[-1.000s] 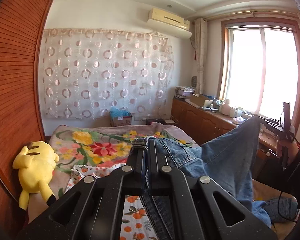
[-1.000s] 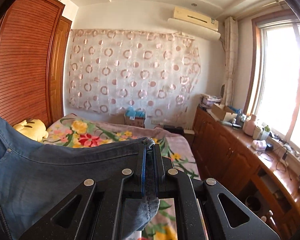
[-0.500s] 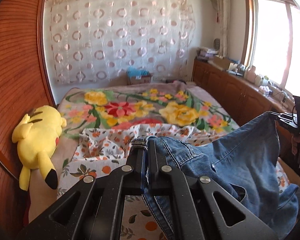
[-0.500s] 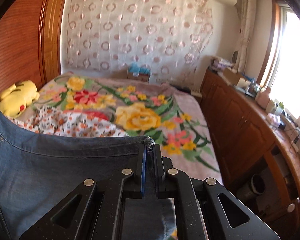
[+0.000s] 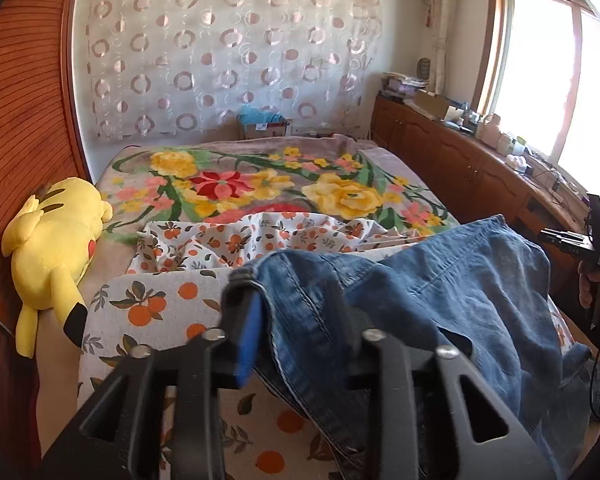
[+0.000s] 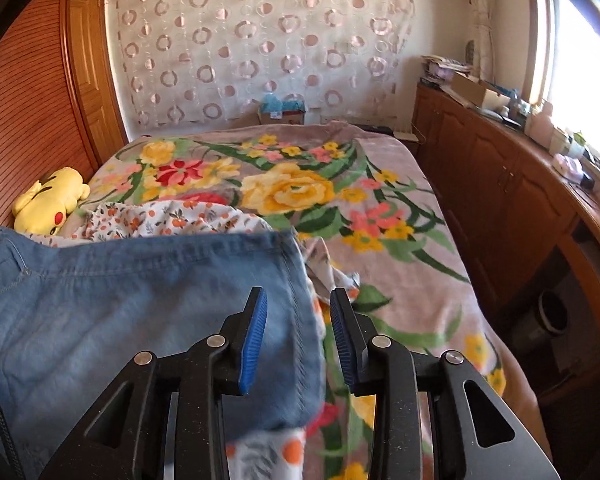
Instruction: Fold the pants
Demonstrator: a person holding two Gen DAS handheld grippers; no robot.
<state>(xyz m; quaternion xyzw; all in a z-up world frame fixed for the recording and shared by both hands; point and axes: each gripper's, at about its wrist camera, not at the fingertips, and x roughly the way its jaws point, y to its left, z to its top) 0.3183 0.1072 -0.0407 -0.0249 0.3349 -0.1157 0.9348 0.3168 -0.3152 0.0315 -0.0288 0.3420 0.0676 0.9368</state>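
The blue denim pants [image 5: 440,304] hang over the near end of the bed, their waistband spread from left to right. My left gripper [image 5: 296,312] is open, and the waistband edge still drapes between its fingers. My right gripper [image 6: 298,320] is open, and the other waistband corner [image 6: 220,280] falls loose past its left finger [image 6: 254,332]. The right gripper also shows in the left wrist view [image 5: 580,240], beyond the pants at the right.
A floral blanket [image 6: 300,184] covers the bed, with an orange-print sheet [image 5: 228,240] bunched under the pants. A yellow plush toy [image 5: 56,248] lies by the wooden wardrobe [image 5: 24,120] at left. A wooden cabinet [image 6: 512,184] runs along the right under the window.
Both grippers have dropped toward the bed and opened, letting go of the waistband. The pants are slipping down out of the fingers.
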